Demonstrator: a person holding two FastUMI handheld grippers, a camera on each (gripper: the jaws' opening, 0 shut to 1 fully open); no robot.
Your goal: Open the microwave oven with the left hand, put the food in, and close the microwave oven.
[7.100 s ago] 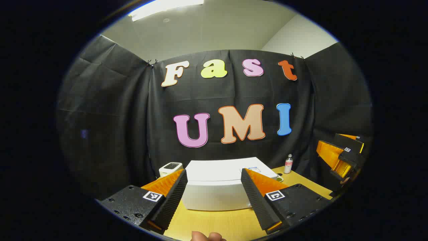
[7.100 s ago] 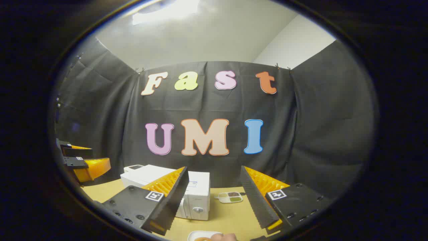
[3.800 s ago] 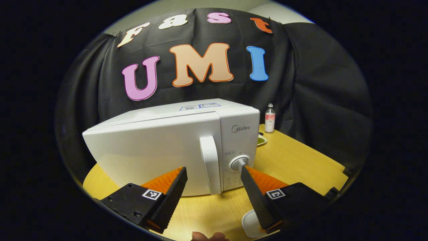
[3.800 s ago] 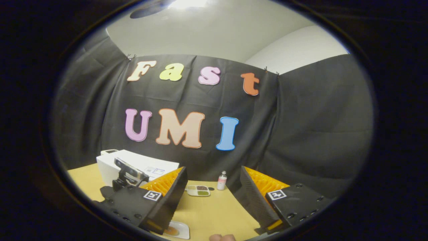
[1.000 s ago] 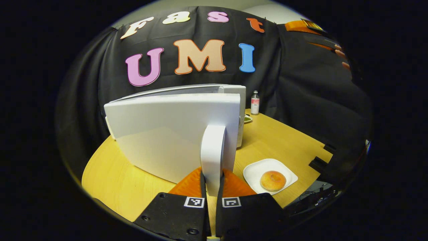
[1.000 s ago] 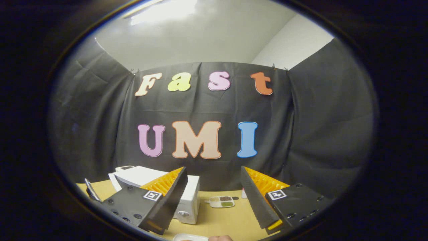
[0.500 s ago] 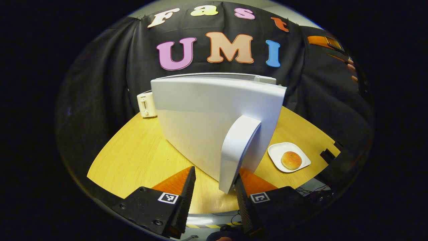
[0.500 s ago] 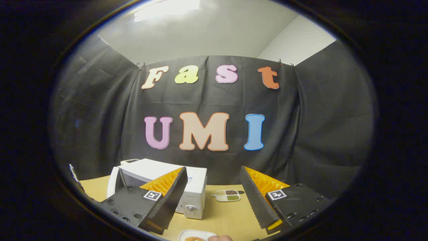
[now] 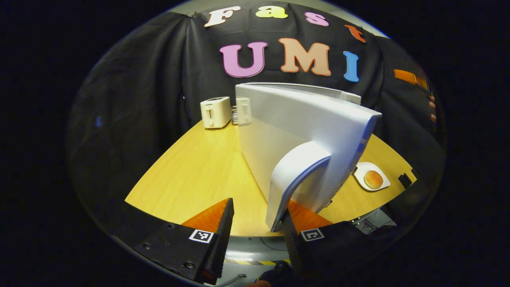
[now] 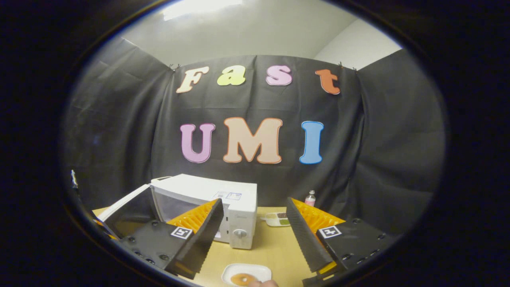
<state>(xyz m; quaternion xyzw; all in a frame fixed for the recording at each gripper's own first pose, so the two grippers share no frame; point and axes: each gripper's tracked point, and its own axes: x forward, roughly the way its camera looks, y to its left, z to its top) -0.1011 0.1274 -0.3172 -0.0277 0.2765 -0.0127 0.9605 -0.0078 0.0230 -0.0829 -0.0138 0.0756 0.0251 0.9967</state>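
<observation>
Microwave door [image 9: 295,127] has swung wider (left tool [image 9: 255,235] parted at handle [image 9: 293,179]).

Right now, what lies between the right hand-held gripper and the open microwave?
In the right gripper view, only bare table lies between the right hand-held gripper and the microwave; the plate with bread sits nearer, below.

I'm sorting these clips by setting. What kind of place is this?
Likely a staged kitchen corner in a recording booth: a microwave with its door open, a toaster and a bun on a plate on a wooden table, black cloth behind.
</observation>
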